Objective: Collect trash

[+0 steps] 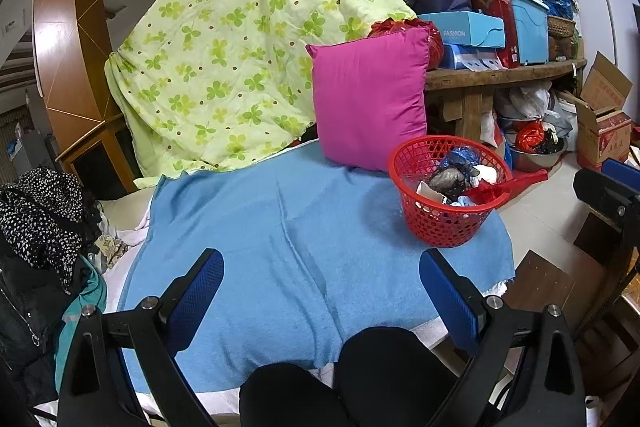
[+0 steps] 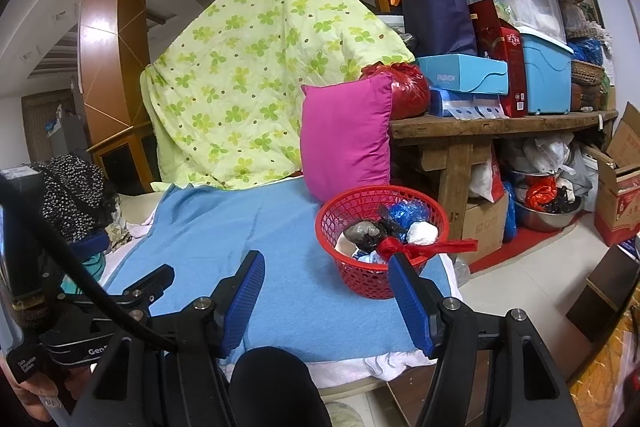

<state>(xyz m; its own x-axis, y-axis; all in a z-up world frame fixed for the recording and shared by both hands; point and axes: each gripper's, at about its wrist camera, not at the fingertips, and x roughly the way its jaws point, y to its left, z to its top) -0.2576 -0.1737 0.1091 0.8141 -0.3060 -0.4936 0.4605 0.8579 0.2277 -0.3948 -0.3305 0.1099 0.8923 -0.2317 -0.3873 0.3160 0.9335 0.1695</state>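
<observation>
A red mesh basket [image 1: 440,227] [image 2: 360,279] stands on the right part of a blue towel [image 1: 280,227] [image 2: 240,227]. In it lies trash [image 1: 452,179] [image 2: 368,231]: a grey crumpled bag, blue plastic and a white wad. A red plastic strip [image 1: 516,185] [image 2: 432,247] hangs over the basket's right rim. My left gripper [image 1: 320,271] is open over the bare towel, left of and nearer than the basket. My right gripper [image 2: 326,287] is open too, with nothing between its fingers. Its right fingertip sits just in front of the basket's near rim.
A pink pillow [image 1: 368,95] leans behind the basket, beside a green clover quilt [image 1: 224,47]. A wooden bench [image 2: 500,123] stacked with boxes stands to the right, with bowls and bags under it. Dark clothes [image 1: 40,211] pile up at the left. A person's dark knee [image 1: 360,379] is at the bottom.
</observation>
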